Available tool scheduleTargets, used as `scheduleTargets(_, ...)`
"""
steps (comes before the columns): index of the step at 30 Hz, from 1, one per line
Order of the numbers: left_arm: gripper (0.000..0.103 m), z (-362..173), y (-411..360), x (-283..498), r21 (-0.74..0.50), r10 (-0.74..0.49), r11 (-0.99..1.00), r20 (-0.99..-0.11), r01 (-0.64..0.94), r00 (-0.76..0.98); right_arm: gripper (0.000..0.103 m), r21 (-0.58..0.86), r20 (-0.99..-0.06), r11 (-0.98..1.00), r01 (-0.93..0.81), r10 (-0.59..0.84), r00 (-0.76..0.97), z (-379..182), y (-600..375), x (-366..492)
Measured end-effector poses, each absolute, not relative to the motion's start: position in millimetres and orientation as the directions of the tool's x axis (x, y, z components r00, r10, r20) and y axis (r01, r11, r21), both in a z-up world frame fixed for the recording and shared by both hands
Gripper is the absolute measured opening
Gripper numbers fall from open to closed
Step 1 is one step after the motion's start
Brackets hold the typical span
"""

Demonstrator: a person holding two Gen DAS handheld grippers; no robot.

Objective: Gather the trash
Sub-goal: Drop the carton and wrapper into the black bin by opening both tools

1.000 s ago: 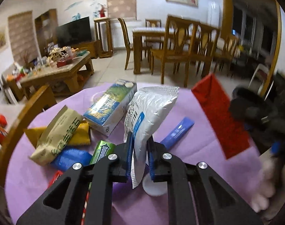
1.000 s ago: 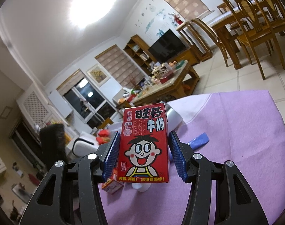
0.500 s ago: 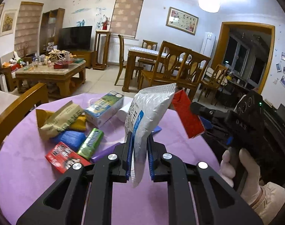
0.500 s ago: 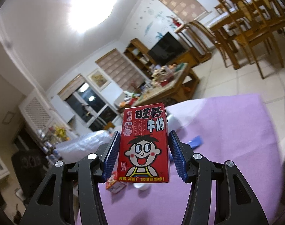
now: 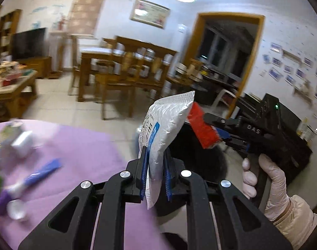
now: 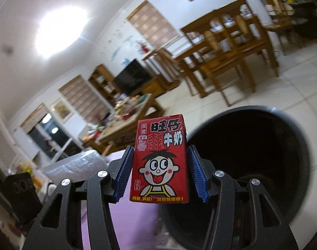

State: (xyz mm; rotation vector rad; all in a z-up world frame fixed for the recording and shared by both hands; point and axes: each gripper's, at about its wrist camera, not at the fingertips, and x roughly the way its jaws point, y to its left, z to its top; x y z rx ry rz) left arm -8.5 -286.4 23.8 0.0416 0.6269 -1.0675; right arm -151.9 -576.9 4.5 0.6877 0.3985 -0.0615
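Note:
My left gripper (image 5: 155,175) is shut on a silver-white plastic pouch (image 5: 165,129) with a blue mark, held upright past the table's right edge. My right gripper (image 6: 161,173) is shut on a red milk carton (image 6: 160,162) with a cartoon face; the carton also shows in the left wrist view (image 5: 203,128), beside the pouch. A black round bin (image 6: 252,145) stands on the floor just beyond the carton; its dark mouth also shows in the left wrist view (image 5: 198,166) behind the pouch. The pouch also shows in the right wrist view (image 6: 75,164) at left.
The purple-covered table (image 5: 79,145) holds a blue tube (image 5: 41,171), a silver box (image 5: 23,142) and other blurred wrappers at the left edge. Wooden dining chairs and table (image 5: 125,66) stand beyond on the tiled floor. A black cabinet (image 5: 283,125) is at right.
Both grippers have swung right, off the table, carrying the pouch and the carton. The black bin has come into view under them. The table's trash has slid to the left edge.

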Motion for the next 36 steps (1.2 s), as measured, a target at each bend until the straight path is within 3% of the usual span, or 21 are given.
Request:
scheduleTargets(8,0.015,-13.5,-373.3,-10.9,-0.284,-0.784,0.428,-0.589,0.858,0.195,0.053,0.547,-0.479,0.785,0.292,0.007,0.878,-29.1,-625.1,-176.6)
scheduleTargets(18,0.017,-31.3,-385.3,-6.8,-0.261,-0.719,0.477,-0.666,0.839,0.201,0.055,0.517,-0.525,0.795,0.317,0.001,0.851,-44.5,-621.1,-155.6)
scheduleTargets(21,0.02,-24.8,-376.4,-8.9,-0.254,-0.714,0.493,-0.665,0.832,0.22,0.071,0.52,-0.527,0.789,0.328,-0.006,0.85,-44.2,-623.1,-155.1)
scheduleTargets(22,0.03,-23.1,-373.8,-10.1,-0.252,-0.714,0.497,-0.662,0.83,0.227,0.074,0.518,-0.526,0.789,0.331,-0.012,0.851,-41.4,-620.2,-155.3)
scheduleTargets(23,0.051,-17.9,-368.0,-11.7,-0.25,-0.718,0.505,-0.654,0.826,0.24,0.074,0.518,-0.522,0.789,0.33,-0.014,0.853,-40.6,-617.7,-155.8)
scheduleTargets(25,0.081,-7.1,-352.7,-18.4,-0.231,-0.725,0.536,-0.619,0.812,0.302,0.074,0.517,-0.519,0.792,0.323,-0.01,0.855,-36.6,-614.6,-154.9)
scheduleTargets(31,0.095,14.3,-293.0,-25.0,-0.197,-0.721,0.599,-0.553,0.776,0.416,0.079,0.495,-0.494,0.829,0.26,0.022,0.869,-21.2,-588.5,-143.3)
scheduleTargets(36,0.097,21.1,-209.2,-11.4,-0.196,-0.653,0.717,-0.524,0.669,0.546,0.08,0.44,-0.487,0.883,0.165,0.08,0.87,-3.8,-534.2,-114.8)
